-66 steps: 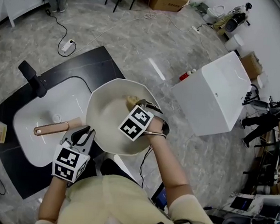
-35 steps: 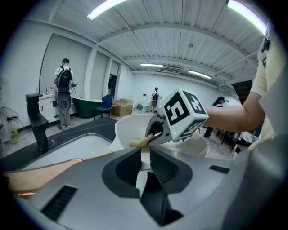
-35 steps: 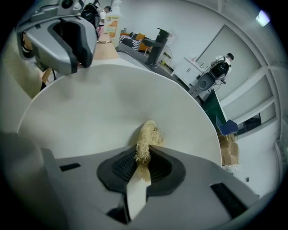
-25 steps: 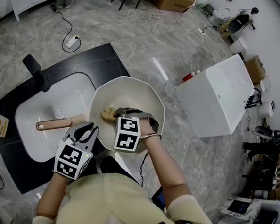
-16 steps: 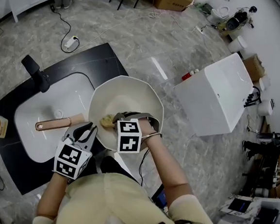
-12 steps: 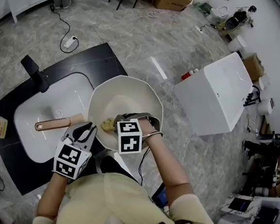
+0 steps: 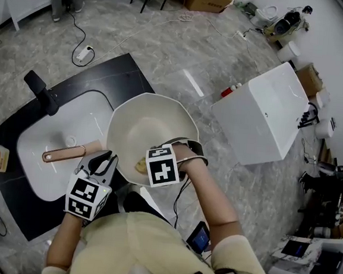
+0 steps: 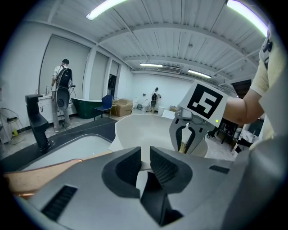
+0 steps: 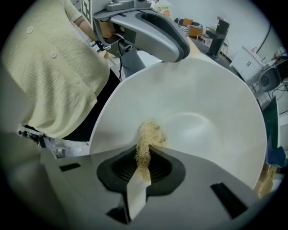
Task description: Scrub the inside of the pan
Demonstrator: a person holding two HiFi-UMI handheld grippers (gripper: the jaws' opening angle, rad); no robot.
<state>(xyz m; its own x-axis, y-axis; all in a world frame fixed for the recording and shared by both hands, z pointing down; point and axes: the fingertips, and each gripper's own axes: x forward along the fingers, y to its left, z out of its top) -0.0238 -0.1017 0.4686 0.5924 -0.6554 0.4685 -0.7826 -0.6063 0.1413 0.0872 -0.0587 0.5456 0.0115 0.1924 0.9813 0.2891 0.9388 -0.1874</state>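
**A:** Where's the pan?

**B:** The white pan (image 7: pixel 146 122) is at the right end of the sink (image 7: pixel 86 120). Its brown handle (image 7: pixel 62 154) points left across the basin.

**A:** What's holding it?

**B:** The left gripper (image 8: pixel 145 162). Its jaws are pressed nearly together on the pan just where the handle joins, and a sliver of white shows between them.

**A:** And the right one?

**B:** The right gripper (image 9: pixel 144 165) reaches inside the pan with its jaws pinching a tan, fibrous scrubber (image 9: pixel 150 133). The scrubber's tip touches the inner wall on the side nearest the person, below the rim.

**A:** Anything else nearby?

**B:** A black counter (image 7: pixel 126 76) runs around the sink, and a dark faucet (image 7: pixel 40 91) stands at the basin's far-left edge.
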